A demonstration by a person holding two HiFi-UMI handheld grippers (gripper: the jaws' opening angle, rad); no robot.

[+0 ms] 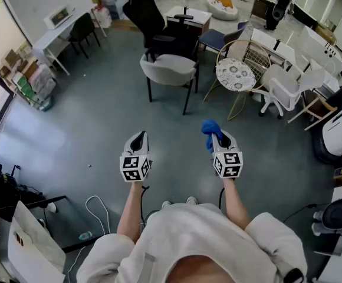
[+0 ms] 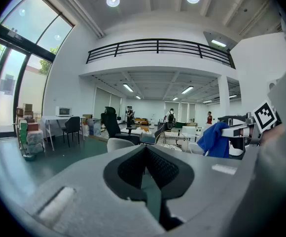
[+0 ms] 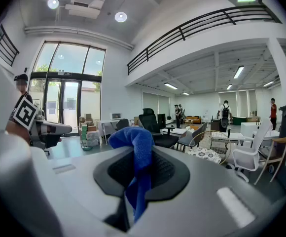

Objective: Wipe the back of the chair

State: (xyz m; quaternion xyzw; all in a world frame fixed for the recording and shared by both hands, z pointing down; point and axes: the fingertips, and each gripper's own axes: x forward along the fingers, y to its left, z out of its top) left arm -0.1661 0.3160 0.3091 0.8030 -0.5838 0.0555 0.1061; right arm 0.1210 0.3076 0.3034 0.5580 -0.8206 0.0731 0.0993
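A grey chair [image 1: 168, 69] with a curved back and black legs stands on the floor ahead of me; it also shows small in the left gripper view as the grey chair [image 2: 119, 143]. My right gripper [image 1: 217, 137] is shut on a blue cloth [image 1: 210, 130], which sticks up between its jaws as the blue cloth [image 3: 136, 159]. My left gripper [image 1: 137, 141] is shut with nothing in it, its jaws pressed together in the left gripper view [image 2: 147, 172]. Both grippers hang over bare floor, well short of the chair.
A black office chair [image 1: 148, 16] stands behind the grey one. A round wire chair with a patterned cushion [image 1: 236, 74] and a white chair [image 1: 286, 90] stand to the right. A white desk with a dark chair [image 1: 79, 31] lines the left wall. Cables [image 1: 97, 208] lie near my feet.
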